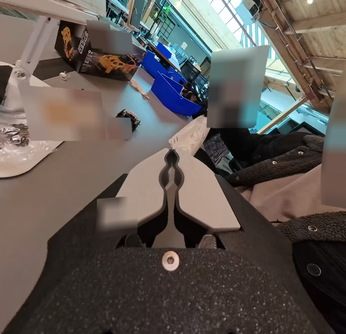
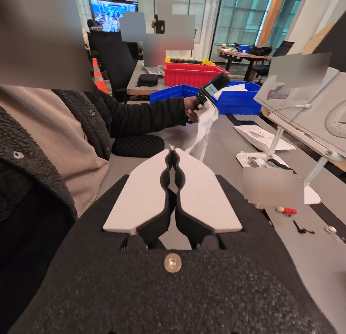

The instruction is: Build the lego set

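Note:
A white paper parts bag [image 2: 202, 130] is stretched in the air between my two grippers. My right gripper [image 2: 171, 150] is shut on one torn corner of it. My left gripper [image 1: 171, 151] is shut on the other end of the bag [image 1: 192, 135], which runs up and right from its tips. The left gripper also shows farther off in the right wrist view [image 2: 208, 94], held in a hand above the table. A dark, partly built lego model [image 1: 133, 116] sits on the grey table beyond the left gripper. The lego box [image 1: 97, 60] stands behind it.
Blue bins [image 2: 237, 102] and a red bin [image 2: 192, 75] stand at the far side. An instruction stand [image 2: 299, 122] rises at the right, with a flat white bag [image 2: 262, 137] under it and small loose pieces [image 2: 286, 210] nearby. A white tray with a plastic bag [image 1: 16, 143] lies left. Spacing between my two grippers at the tips: around 35 cm.

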{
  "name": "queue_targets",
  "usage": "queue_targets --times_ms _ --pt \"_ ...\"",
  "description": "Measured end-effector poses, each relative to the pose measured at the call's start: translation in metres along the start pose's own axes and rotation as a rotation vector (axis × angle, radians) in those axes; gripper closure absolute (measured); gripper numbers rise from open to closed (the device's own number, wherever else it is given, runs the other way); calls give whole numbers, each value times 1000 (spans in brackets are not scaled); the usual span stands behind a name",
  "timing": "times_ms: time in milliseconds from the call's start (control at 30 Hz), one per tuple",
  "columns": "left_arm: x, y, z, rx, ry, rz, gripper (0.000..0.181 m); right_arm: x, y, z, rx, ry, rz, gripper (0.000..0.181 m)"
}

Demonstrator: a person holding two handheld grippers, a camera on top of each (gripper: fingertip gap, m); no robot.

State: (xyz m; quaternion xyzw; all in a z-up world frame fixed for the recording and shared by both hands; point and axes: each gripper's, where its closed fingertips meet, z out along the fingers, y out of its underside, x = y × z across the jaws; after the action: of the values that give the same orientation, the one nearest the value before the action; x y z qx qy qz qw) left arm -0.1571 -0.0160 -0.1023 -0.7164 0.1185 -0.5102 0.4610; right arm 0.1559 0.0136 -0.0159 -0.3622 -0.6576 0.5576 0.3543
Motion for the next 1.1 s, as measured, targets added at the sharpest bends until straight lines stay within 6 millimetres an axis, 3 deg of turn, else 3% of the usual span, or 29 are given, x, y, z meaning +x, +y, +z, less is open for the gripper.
queue_targets --times_ms 100,167,233,333,433,533,633,733,933,1033,1100 --pt "-9 2 -5 -2 -44 -7 181 0 -1 -25 45 28 22 181" --pt "-16 0 -18 30 -71 -32 181 8 -12 -56 116 92 35 181" --pt "-15 0 -25 41 -84 -37 181 22 5 -71 29 199 33 181" --pt "-14 2 -20 26 -108 -38 181 42 29 -79 -45 294 70 181" --pt "-22 2 -18 34 -175 -51 181 76 47 -91 -72 421 90 181" --pt "-30 6 -20 46 -249 -65 181 119 59 -116 -102 591 82 181" --pt "-38 16 -24 50 -304 -82 181 172 61 -156 -195 800 32 181" --pt "-37 20 -26 84 -302 -91 181 218 66 -203 -393 1003 -75 181" --pt "-29 24 -23 119 -310 -77 181 273 66 -256 -547 1187 -200 181" --pt "-28 24 -16 140 -298 -79 181 297 69 -266 -519 1248 -274 181" --pt "-28 26 -12 137 -296 -79 181 304 92 -261 -485 1239 -216 181"
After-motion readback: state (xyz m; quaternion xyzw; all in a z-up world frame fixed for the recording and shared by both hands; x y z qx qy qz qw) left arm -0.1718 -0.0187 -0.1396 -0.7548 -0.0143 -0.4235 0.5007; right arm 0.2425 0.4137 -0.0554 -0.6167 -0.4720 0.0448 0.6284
